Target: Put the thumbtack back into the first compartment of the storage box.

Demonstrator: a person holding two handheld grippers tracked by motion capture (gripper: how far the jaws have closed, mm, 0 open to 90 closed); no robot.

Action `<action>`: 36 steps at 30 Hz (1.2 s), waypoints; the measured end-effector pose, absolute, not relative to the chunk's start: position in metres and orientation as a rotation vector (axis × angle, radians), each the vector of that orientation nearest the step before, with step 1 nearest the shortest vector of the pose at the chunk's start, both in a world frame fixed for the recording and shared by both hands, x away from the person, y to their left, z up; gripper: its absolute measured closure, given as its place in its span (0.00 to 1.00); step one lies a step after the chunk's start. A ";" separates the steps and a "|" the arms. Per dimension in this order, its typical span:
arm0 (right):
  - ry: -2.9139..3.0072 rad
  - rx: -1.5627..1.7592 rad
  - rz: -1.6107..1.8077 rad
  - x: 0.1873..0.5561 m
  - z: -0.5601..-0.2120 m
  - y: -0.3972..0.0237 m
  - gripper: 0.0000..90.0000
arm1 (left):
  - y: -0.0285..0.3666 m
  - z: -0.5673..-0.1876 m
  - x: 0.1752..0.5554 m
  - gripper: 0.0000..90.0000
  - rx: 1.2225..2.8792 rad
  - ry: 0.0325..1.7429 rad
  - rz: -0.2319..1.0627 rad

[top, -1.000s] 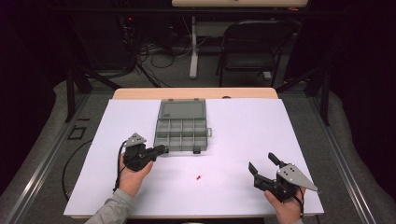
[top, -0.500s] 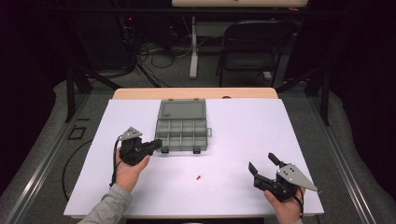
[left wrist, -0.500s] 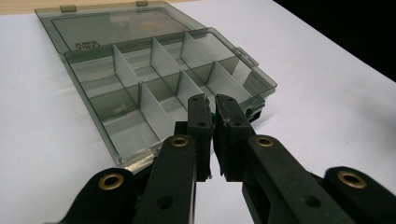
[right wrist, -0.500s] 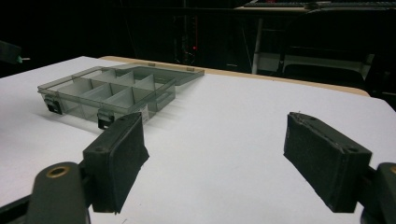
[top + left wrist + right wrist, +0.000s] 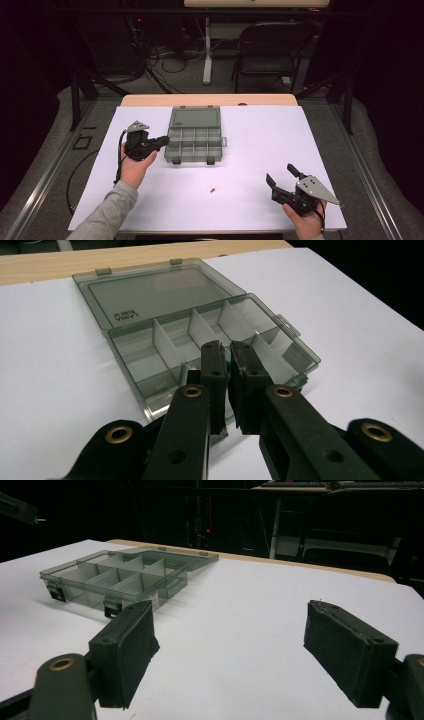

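White-topped table (image 5: 260, 150) in a dark room with a black folding chair (image 5: 267, 47) at 12 o'clock; left gripper (image 5: 161, 142), nearly closed on a small green bit (image 5: 227, 365), at the smoky clear plastic compartment box's (image 5: 194, 142) 9 o'clock edge, forearm from 7; right gripper (image 5: 281, 176) wide apart, empty, at 5 o'clock.

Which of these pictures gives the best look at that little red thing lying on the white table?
The high view: the red thing lies in the open on the white table, in front of the compartment box, though too small to identify. The left gripper view looks at the box, and the right gripper view looks across the table toward it.
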State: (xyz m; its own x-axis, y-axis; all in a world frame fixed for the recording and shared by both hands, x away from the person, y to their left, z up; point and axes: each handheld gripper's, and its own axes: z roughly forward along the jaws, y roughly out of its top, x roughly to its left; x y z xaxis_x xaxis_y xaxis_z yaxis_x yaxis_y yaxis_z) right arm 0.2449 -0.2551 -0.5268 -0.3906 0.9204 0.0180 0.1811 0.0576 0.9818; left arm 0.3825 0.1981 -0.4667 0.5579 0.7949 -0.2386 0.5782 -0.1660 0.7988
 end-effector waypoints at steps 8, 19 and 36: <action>1.659 1.115 1.387 0.245 -0.527 -0.255 0.22 | 0.195 -0.463 0.398 0.95 1.882 1.141 0.307; 1.662 1.116 1.383 0.246 -0.527 -0.255 0.22 | 0.186 -0.460 0.424 0.95 1.923 1.174 0.302; 1.672 1.114 1.376 0.246 -0.528 -0.255 0.22 | 0.178 -0.482 0.458 0.95 1.964 1.267 0.305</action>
State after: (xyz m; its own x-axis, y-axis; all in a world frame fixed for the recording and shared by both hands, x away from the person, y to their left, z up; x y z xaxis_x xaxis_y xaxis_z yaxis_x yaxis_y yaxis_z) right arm 0.2462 -0.2551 -0.5278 -0.3921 0.9199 0.0093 0.1864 0.0695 0.9800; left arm 0.4576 0.1775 -0.4818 0.4781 0.8561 -0.1961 0.6734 -0.2140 0.7076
